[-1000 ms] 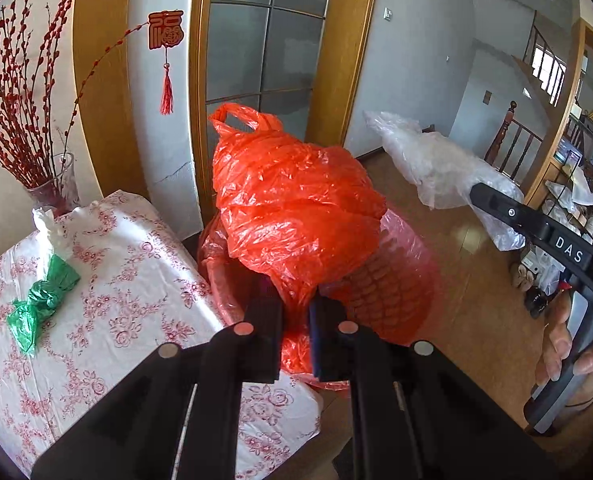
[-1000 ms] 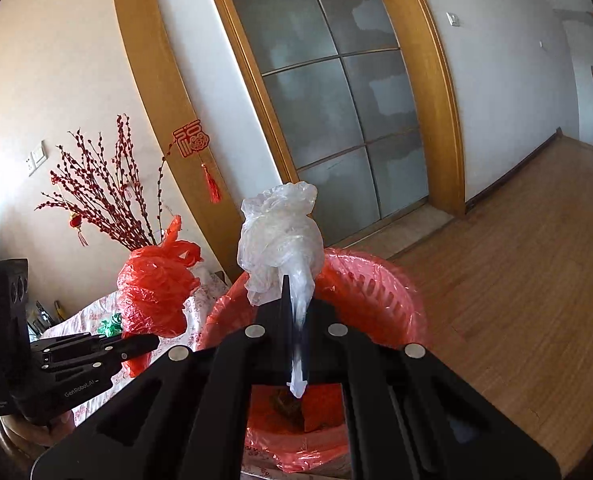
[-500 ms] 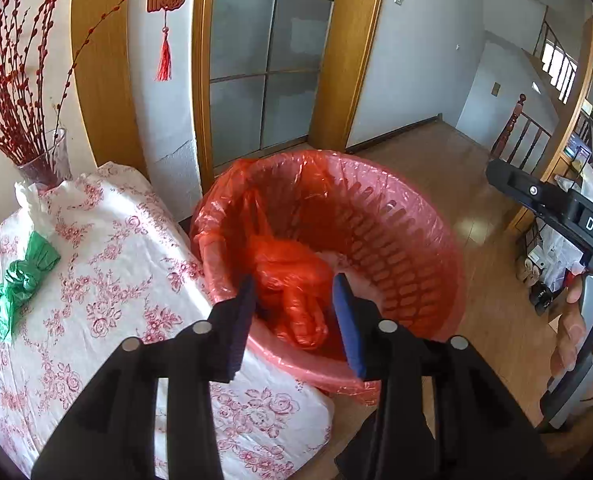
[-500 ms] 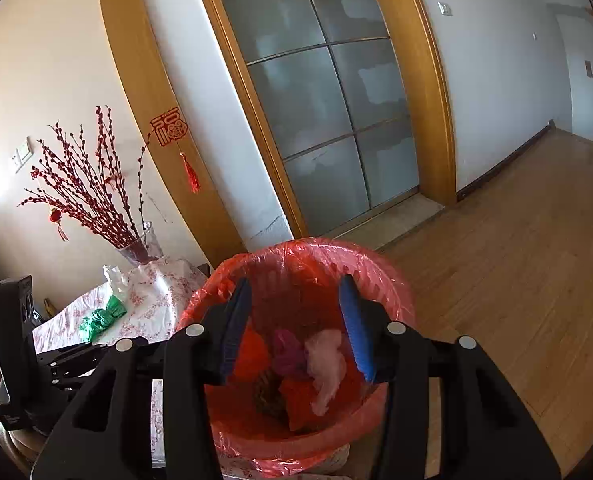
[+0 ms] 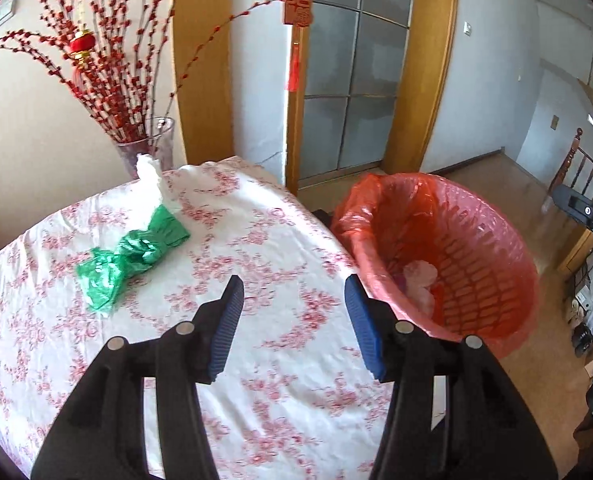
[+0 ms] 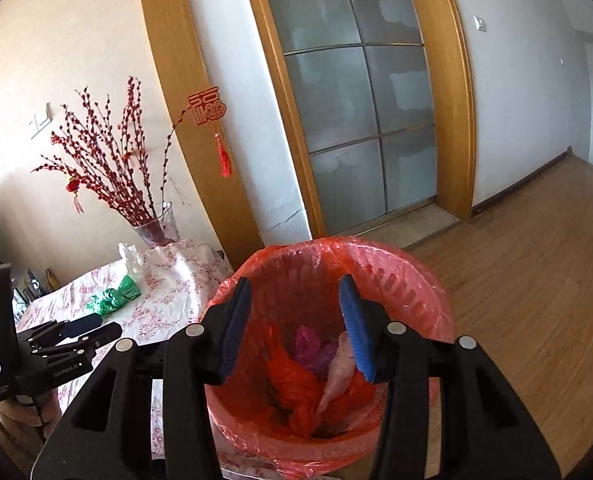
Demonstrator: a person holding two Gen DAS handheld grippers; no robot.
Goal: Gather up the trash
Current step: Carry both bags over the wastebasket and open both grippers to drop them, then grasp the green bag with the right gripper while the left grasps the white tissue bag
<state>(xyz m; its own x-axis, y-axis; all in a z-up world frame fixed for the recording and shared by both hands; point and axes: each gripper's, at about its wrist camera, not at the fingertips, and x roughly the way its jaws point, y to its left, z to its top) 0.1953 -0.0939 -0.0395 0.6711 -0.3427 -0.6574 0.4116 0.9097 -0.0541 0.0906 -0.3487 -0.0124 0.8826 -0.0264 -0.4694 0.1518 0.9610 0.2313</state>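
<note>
While the left tool (image 5: pixel 292 316) hangs wide open and empty above the flower-patterned table (image 5: pixel 288 392), a crumpled green bag (image 5: pixel 132 256) lies on the cloth ahead of it and off to its left, well apart from its blue pads. A wad of white paper (image 5: pixel 152 178) touches the green bag's far end, near a glass vase (image 5: pixel 152 146) of red-budded branches. Just off the table's right edge stands a red-lined bin (image 5: pixel 492 248). The right tool (image 6: pixel 294 320), its jaws also spread wide and gripping nothing, hovers over the bin's mouth (image 6: pixel 416 276), where a red bag (image 6: pixel 296 384), a purple scrap (image 6: pixel 308 346) and pale plastic (image 6: pixel 338 376) lie at the bottom, below and between the pads.
</note>
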